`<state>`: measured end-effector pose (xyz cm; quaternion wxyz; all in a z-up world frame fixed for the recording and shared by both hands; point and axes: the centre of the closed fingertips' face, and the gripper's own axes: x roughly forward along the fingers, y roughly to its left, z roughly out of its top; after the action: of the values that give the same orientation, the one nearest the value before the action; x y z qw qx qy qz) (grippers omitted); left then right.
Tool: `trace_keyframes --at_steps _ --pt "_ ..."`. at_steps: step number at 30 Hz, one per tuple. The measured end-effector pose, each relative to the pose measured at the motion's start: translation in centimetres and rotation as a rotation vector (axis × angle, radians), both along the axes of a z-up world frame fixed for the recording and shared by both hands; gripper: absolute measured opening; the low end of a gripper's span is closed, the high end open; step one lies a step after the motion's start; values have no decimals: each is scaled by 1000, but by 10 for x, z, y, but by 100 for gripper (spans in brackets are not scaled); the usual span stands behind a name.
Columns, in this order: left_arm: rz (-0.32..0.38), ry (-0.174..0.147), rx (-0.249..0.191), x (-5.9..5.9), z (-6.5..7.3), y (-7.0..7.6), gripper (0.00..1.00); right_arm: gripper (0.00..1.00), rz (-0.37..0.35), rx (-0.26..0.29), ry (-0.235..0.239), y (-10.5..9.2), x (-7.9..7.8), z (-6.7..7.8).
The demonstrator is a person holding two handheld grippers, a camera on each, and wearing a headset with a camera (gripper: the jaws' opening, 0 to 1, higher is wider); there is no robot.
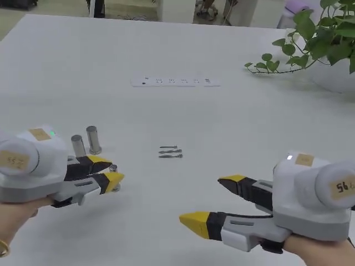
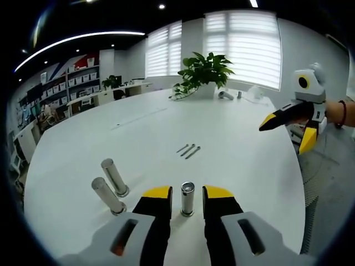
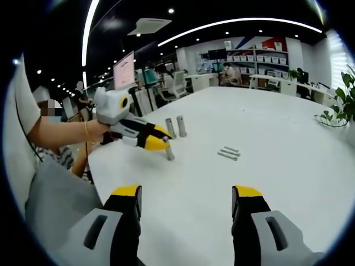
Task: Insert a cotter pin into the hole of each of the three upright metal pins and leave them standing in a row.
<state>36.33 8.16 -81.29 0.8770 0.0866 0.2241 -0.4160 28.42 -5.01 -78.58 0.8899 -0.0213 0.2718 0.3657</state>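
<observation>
Bare white bench (image 1: 222,122) surrounds the three small grey cotter pins (image 1: 171,152), open on every side. Left of them two upright silver metal pins (image 1: 93,139) crowd together, with a third pin (image 2: 187,198) standing between the fingers (image 2: 157,195) of the left gripper (image 2: 187,191).

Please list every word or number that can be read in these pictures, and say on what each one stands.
"552", it seems: tan sticker on the left gripper.
"56", partly legible: tan sticker on the right gripper.
Marks on the white power strip: too small to read.
</observation>
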Motion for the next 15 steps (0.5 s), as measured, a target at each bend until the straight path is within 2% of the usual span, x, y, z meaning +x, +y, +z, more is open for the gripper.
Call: trace_keyframes --at_steps 4,7,15 --pt "13 -2 -1 -4 2 2 26 59 0 -3 0 -3 6 2" --pt "32 -2 -19 -8 5 3 30 56 4 -7 -1 -5 11 4" --pt "77 1 -54 -18 14 7 41 43 17 -25 -16 -8 34 11"
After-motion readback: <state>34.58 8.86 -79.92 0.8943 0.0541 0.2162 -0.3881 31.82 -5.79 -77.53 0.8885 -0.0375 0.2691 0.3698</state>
